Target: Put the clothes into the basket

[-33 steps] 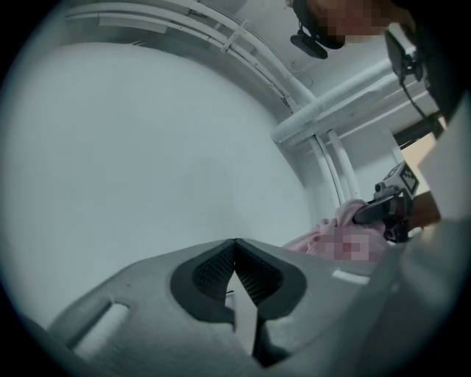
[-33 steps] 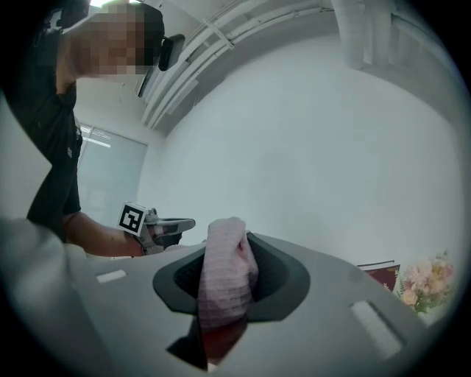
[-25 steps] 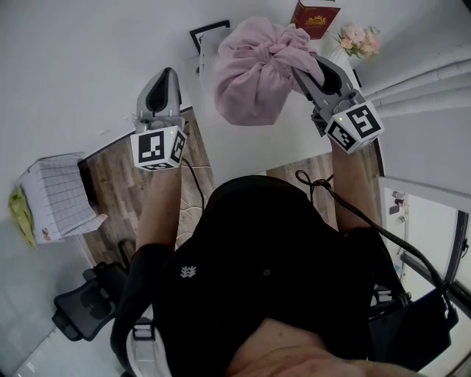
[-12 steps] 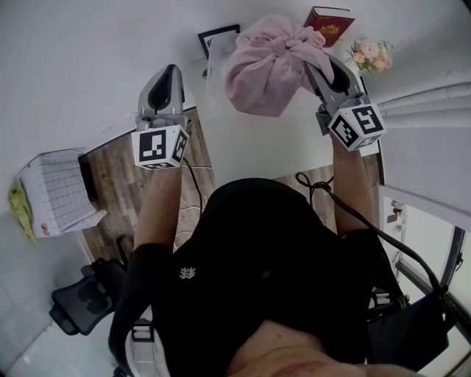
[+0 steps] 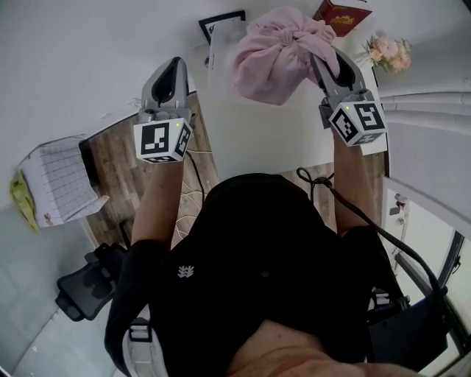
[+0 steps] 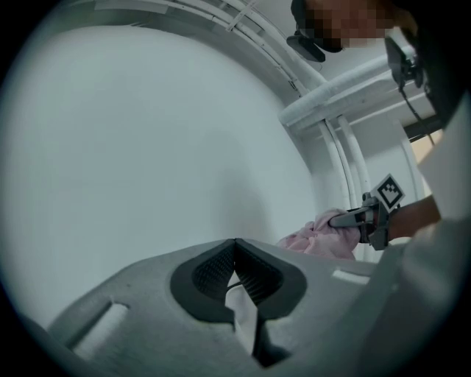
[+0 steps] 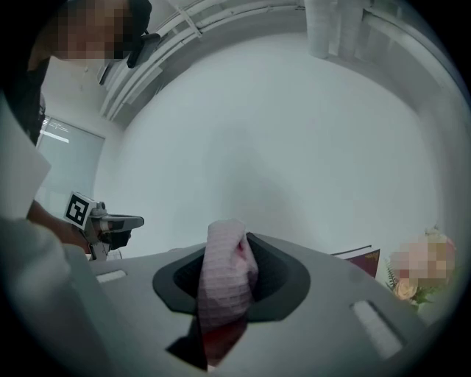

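Shifted since a second ago: pink garment bundle (image 5: 278, 57) and the right gripper (image 5: 324, 57) clamped on it, both now higher and further right in the head view, the bundle's lower edge clear of the person's black shirt (image 5: 257, 272); the left gripper (image 5: 170, 68) also slightly higher. Far left, on wood flooring: white grid-patterned basket (image 5: 57, 180), a yellow-green cloth (image 5: 20, 200) hanging at its outer side. Below it: black office chair (image 5: 82, 289). Left gripper: held level above the floor at the left edge of the white table (image 5: 257, 143), jaws closed tip to tip, nothing pinched between them in its own view; marker cube facing the head camera. Table rear, left of the bundle: black-framed item (image 5: 221, 20), contents unreadable. Pink garment: gathered into a knotted-looking ball, hanging in the air over the table, well apart from the basket and to the right of the left gripper; its bunched top runs into the right gripper's jaws. Right gripper: jaws pressed on a fold of the pink fabric, which fills the gap between the pads in its own view. Behind the bundle, right: red book (image 5: 343, 13). Further right: pale pink flowers (image 5: 390, 51). A black cable (image 5: 346, 210) trails from the right forearm down past the shirt.
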The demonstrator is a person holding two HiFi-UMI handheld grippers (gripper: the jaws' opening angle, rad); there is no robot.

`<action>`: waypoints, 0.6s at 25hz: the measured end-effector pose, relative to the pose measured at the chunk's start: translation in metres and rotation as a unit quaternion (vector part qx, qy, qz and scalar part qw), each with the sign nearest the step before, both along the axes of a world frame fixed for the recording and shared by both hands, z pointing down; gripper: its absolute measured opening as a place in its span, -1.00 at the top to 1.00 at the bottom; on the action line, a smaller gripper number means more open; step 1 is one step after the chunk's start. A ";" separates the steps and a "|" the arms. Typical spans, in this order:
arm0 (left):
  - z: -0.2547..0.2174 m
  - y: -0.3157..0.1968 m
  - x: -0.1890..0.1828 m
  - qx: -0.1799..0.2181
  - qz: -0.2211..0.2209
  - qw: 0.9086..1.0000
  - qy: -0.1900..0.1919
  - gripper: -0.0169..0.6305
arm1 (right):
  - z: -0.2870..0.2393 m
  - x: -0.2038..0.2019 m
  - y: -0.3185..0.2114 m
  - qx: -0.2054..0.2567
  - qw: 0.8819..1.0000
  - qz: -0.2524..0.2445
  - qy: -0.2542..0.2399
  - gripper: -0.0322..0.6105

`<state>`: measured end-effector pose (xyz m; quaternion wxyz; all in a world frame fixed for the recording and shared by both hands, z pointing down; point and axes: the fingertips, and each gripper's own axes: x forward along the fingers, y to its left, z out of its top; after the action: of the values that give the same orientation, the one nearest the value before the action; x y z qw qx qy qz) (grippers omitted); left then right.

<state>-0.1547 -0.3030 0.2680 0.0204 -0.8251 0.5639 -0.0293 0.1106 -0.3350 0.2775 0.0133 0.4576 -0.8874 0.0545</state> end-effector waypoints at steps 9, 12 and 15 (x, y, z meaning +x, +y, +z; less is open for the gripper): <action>0.027 -0.011 0.005 -0.029 0.007 1.000 -0.006 0.95 | 0.043 -0.005 -0.013 -0.034 0.999 0.001 0.010 0.57; 0.037 -0.012 0.005 -0.038 0.006 0.999 -0.003 0.95 | 0.058 -0.006 -0.016 -0.047 0.999 0.001 0.016 0.57; 0.051 -0.011 0.005 -0.046 0.003 0.999 0.000 0.95 | 0.071 -0.007 -0.017 -0.058 0.998 0.000 0.020 0.57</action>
<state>-0.1502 -0.3145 0.3188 -0.0170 -0.8270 0.5592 -0.0552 0.1038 -0.3523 0.3481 0.0581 0.4573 -0.8821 0.0969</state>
